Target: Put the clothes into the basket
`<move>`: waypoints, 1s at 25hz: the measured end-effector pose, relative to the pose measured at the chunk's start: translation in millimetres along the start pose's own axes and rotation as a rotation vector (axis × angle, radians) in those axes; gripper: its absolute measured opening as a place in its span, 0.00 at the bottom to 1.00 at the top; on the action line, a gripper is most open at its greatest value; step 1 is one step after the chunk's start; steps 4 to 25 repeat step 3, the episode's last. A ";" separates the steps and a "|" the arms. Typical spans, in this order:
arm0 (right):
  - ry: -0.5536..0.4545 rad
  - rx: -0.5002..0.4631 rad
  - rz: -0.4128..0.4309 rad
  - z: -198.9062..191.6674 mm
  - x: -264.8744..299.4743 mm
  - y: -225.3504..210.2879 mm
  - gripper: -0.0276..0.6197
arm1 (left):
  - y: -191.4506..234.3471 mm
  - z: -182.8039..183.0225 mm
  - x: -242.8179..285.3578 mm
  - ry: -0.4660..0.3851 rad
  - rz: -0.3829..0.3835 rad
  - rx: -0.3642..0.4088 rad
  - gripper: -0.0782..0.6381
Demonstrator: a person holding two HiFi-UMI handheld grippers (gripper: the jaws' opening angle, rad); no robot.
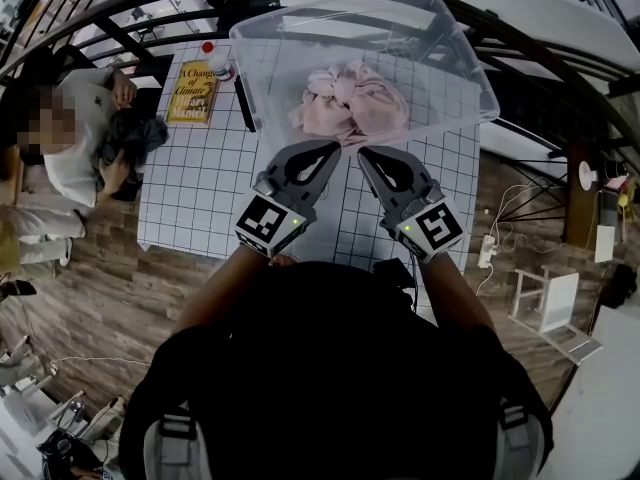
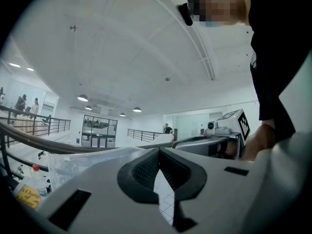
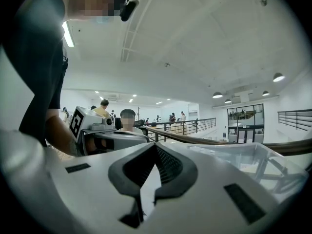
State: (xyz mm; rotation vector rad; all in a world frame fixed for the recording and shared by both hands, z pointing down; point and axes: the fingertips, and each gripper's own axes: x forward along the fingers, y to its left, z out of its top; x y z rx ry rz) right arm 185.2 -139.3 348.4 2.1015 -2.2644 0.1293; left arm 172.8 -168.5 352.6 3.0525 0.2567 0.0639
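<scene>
Head view, clothes: we see a bundle of pink clothes (image 1: 350, 106) lying inside the clear basket (image 1: 462, 73), upper centre of the frame. Neither gripper view shows the clothes.
Head view, tools: the left gripper (image 1: 333, 149) and the right gripper (image 1: 366, 154) sit side by side just below the basket's near wall. Both have their tips pinched together and hold nothing.
Head view, surface: the basket stands on a table (image 1: 200, 183) with a white gridded cover. A book (image 1: 195, 91) and a red-capped bottle (image 1: 212, 58) sit at the table's upper left, near the basket.
Head view, room: wood floor (image 1: 90, 298) surrounds the table, and a seated person (image 1: 85, 138) is at the left edge.
Head view, open room: bare gridded cover lies left of the grippers, below the book.
Left gripper view, tool: we find the jaws closed tip to tip, gripping nothing; only gridded cover shows in the slit beneath them.
Left gripper view, extras: the basket wall (image 2: 87, 162) is at lower left, with the book (image 2: 27, 197) and the bottle (image 2: 36, 177) by it. A railing (image 2: 29, 136) runs behind, the other gripper's marker cube (image 2: 242, 123) is at right, and a white ceiling fills the upper frame.
Right gripper view, tool: the jaws are closed and empty.
Right gripper view, extras: the basket rim (image 3: 243, 155) is at lower right. Distant people stand along the railing (image 3: 195, 139).
</scene>
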 end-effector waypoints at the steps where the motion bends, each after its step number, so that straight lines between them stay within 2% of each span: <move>1: -0.001 0.001 -0.001 0.2 0.5 -0.5 0.07 | 0.8 0.2 0.1 0.000 0.000 0.000 0.11; 25: -0.003 0.003 -0.004 0.6 1.6 -1.8 0.07 | 2.4 0.5 0.5 -0.001 0.000 -0.001 0.11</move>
